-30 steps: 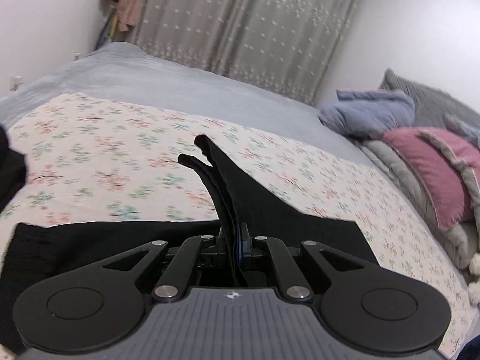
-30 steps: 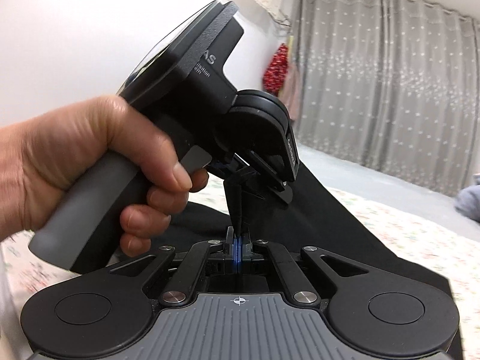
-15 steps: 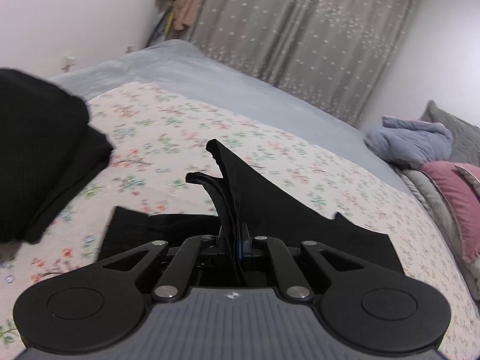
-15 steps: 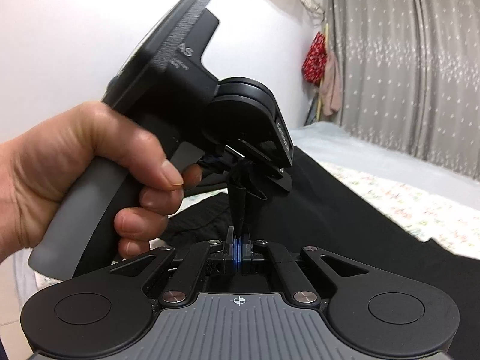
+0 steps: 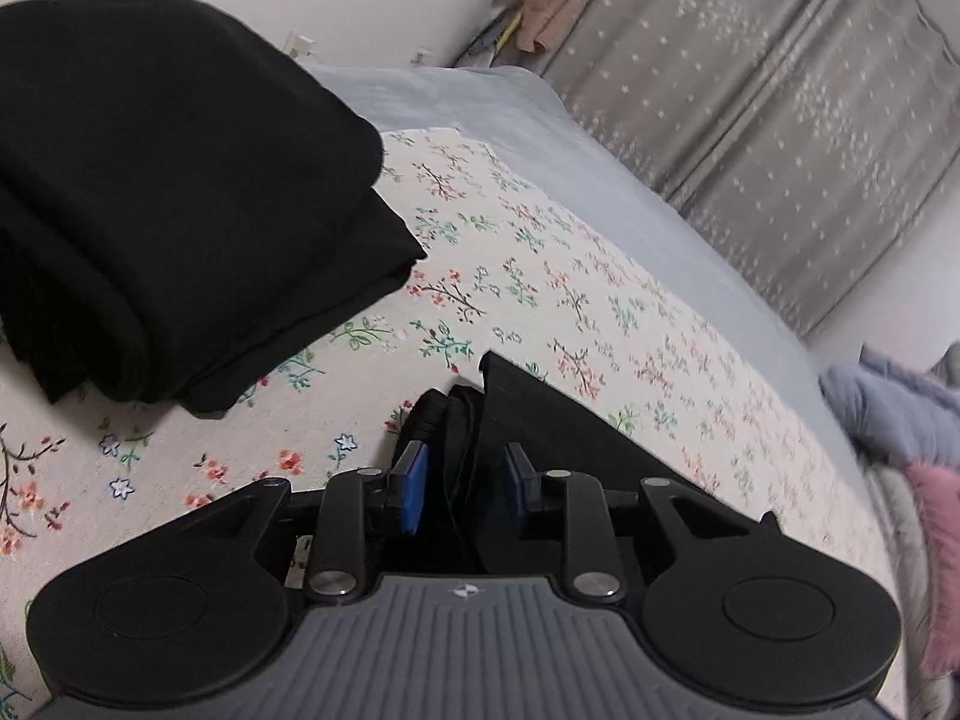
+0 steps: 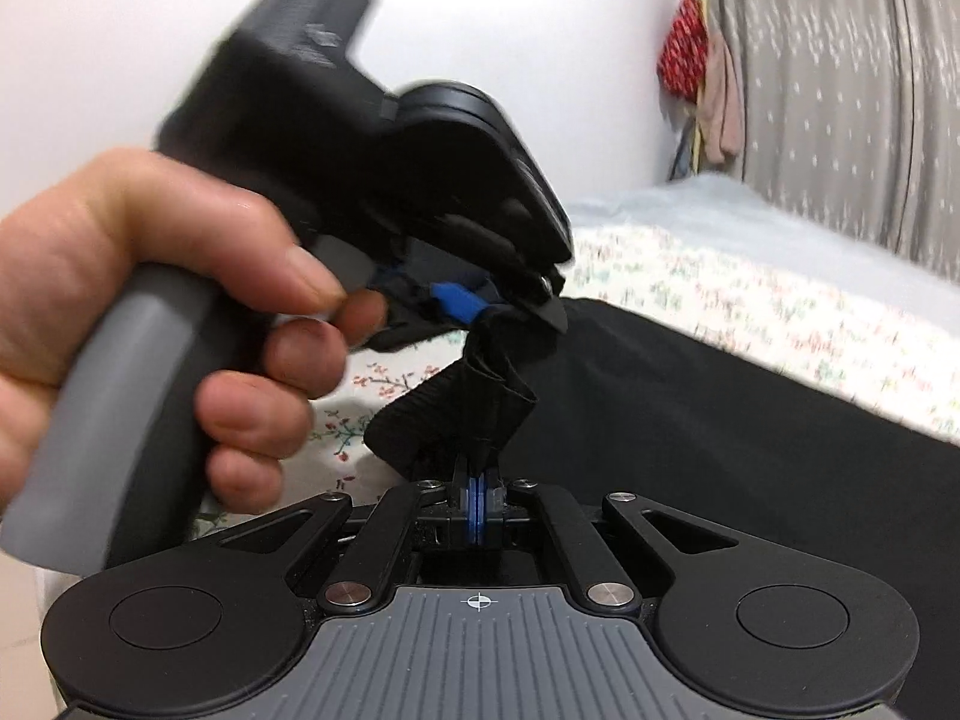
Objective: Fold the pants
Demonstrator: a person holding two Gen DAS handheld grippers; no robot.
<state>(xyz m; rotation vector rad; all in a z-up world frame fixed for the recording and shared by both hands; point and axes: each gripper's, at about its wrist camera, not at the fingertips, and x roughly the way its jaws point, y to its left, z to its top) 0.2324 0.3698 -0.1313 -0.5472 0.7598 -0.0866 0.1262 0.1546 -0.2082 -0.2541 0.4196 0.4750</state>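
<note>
The left black two-finger handheld gripper (image 5: pixel 462 492) has a ribbed grey top plate with a small white emblem, round black discs at nine and three o'clock, silver screws on angled linkage bars, and blue pads (image 5: pixel 416 495). The right black handheld gripper (image 6: pixel 478 495) matches it. A bare hand (image 6: pixel 150 324) wraps a smooth grey handle.

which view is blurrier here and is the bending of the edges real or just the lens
The right wrist view is blurrier: the hand and the left gripper it holds are smeared by motion, as is the floral sheet. The left wrist view is sharp on the black pants. The dark corners and the curved bed edge in both views are fisheye distortion.
</note>
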